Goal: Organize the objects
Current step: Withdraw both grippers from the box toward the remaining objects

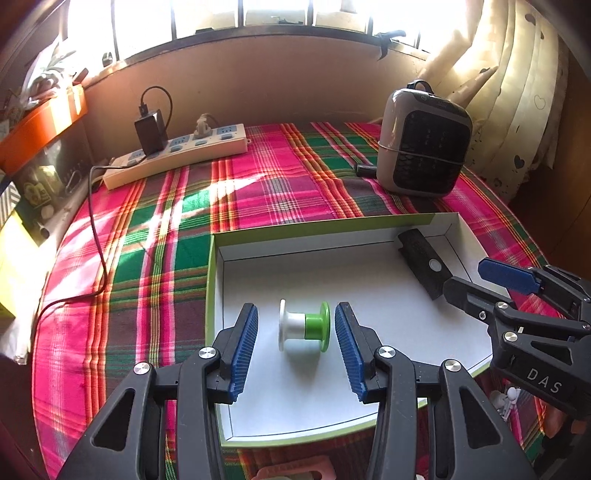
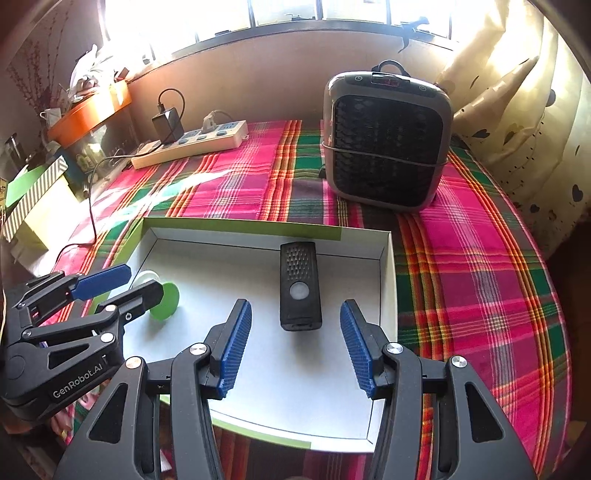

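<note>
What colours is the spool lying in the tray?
The spool is half white, half green; the left wrist view shows it best.

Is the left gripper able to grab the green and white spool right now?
Probably yes. The left gripper has its jaws open on either side of the spool, which lies alone on the box floor, with nothing between them.

Woven plaid cloth [image 1: 280, 177] (matt) lies under a smooth cardboard tray [image 1: 332, 232] holding a glossy plastic spool [image 1: 304, 326].

Window [image 1: 258, 14] glare blown out, fisheye edges
</note>
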